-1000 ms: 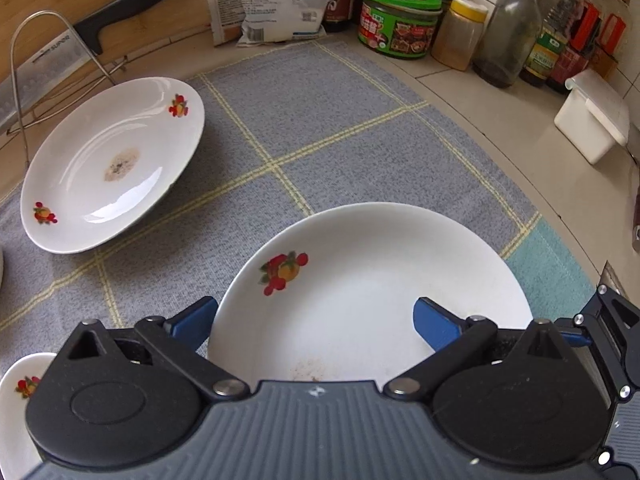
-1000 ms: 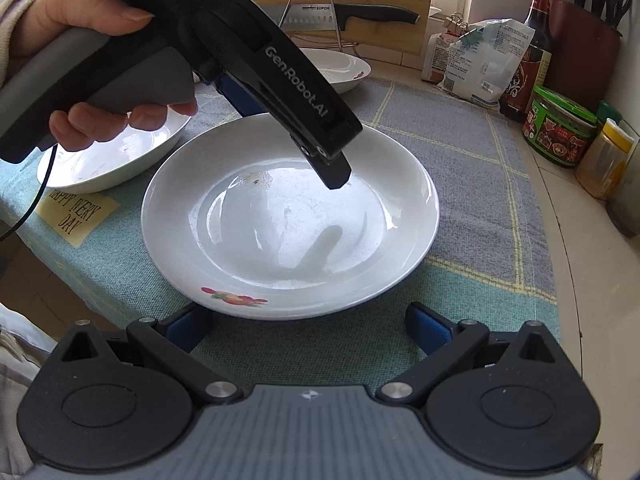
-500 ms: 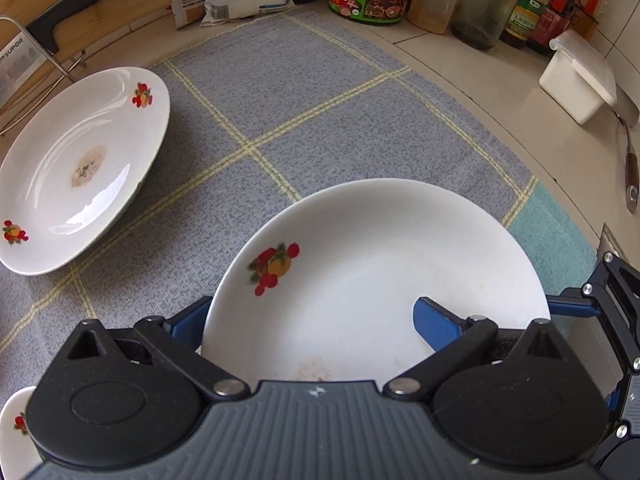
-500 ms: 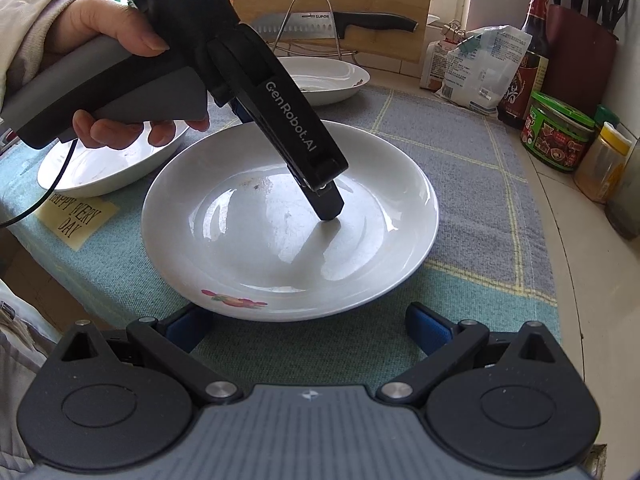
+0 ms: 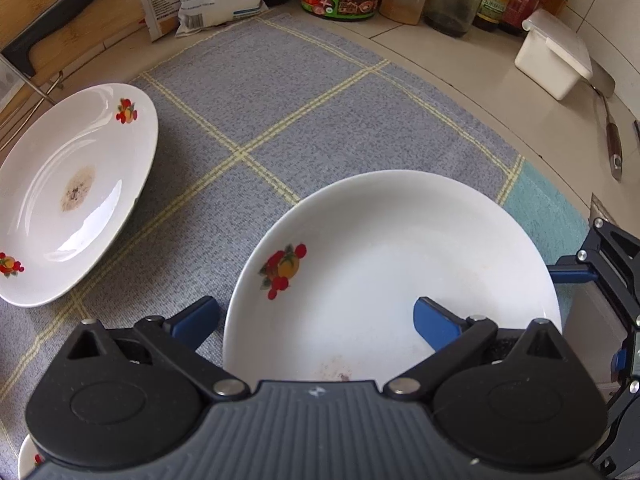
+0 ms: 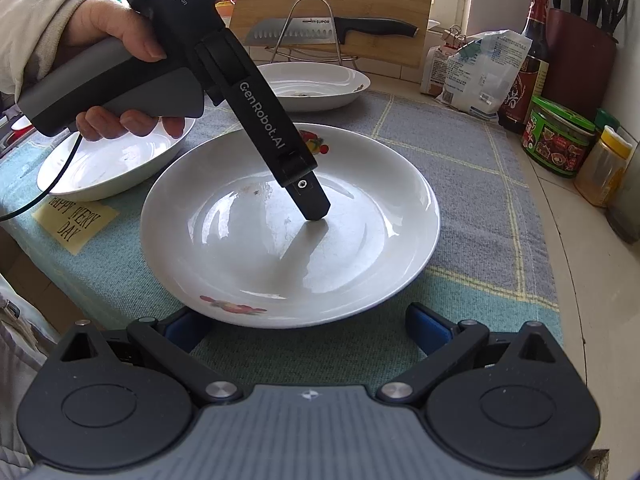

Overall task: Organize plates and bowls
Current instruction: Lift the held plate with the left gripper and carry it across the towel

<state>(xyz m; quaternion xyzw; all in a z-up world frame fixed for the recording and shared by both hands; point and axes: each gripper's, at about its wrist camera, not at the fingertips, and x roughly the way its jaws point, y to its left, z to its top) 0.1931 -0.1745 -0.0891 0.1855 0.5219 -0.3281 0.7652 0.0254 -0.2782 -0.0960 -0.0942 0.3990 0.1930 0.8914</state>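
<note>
A white plate with fruit prints (image 5: 380, 264) (image 6: 288, 240) lies on the grey checked mat (image 5: 280, 92). My left gripper (image 5: 316, 320) is open and straddles that plate's rim: one blue finger (image 5: 436, 322) is over the well, the other (image 5: 196, 320) is outside above the mat. In the right wrist view a hand (image 6: 116, 28) holds it, and its fingertip (image 6: 316, 208) rests on the plate's well. My right gripper (image 6: 308, 328) is open and low at the plate's near rim. A second plate (image 5: 72, 196) (image 6: 316, 84) and a third (image 6: 116, 160) lie beside it.
A knife (image 6: 332, 30) rests on a wire rack against a wooden board. Bags (image 6: 480, 72), a green-lidded jar (image 6: 556, 140), bottles and a white box (image 5: 552, 60) line the counter's back. A yellow note (image 6: 74, 220) hangs at the mat's front edge.
The left gripper has come down and forward into the near plate until its fingertip meets the well. The right gripper has stayed put.
</note>
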